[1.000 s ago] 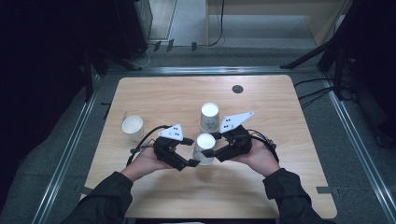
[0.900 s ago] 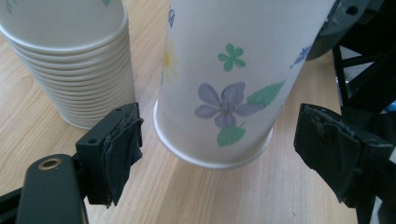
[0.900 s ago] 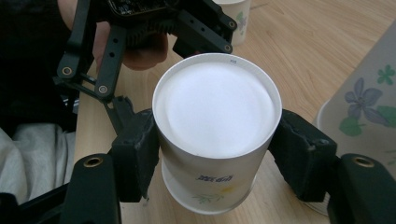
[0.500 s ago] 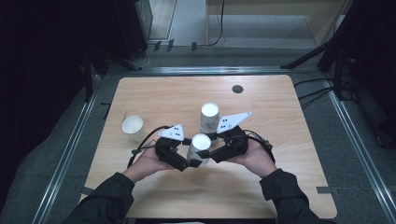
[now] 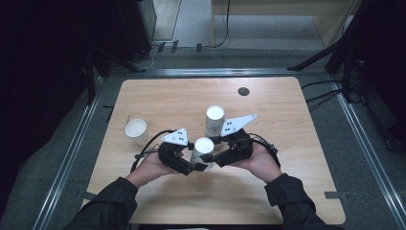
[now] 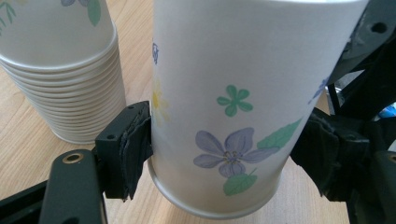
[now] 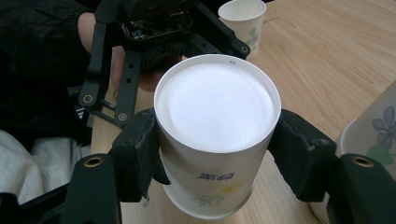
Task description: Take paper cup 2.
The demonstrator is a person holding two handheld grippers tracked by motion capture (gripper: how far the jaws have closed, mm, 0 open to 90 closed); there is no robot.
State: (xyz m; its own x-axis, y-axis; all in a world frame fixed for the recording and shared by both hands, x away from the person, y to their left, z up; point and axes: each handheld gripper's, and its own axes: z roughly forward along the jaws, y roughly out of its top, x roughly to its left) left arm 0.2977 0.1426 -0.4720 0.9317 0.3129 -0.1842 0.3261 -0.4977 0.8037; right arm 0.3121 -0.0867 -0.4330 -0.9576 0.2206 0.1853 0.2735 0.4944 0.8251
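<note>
high view: upturned cup (image 5: 203,149) just in front of cup stack (image 5: 214,120), between both grippers | left gripper view: left gripper (image 6: 224,140) has just been closing, pads pinching cup | right gripper view: right gripper (image 7: 217,149) clamps cup | step: two-handed grip; next, likely separating nested cups gently

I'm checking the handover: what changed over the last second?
The left hand-held gripper has just been closing around the upturned cup that the right hand-held gripper grips. The cup stack, the lone cup and both hands stayed put.
</note>
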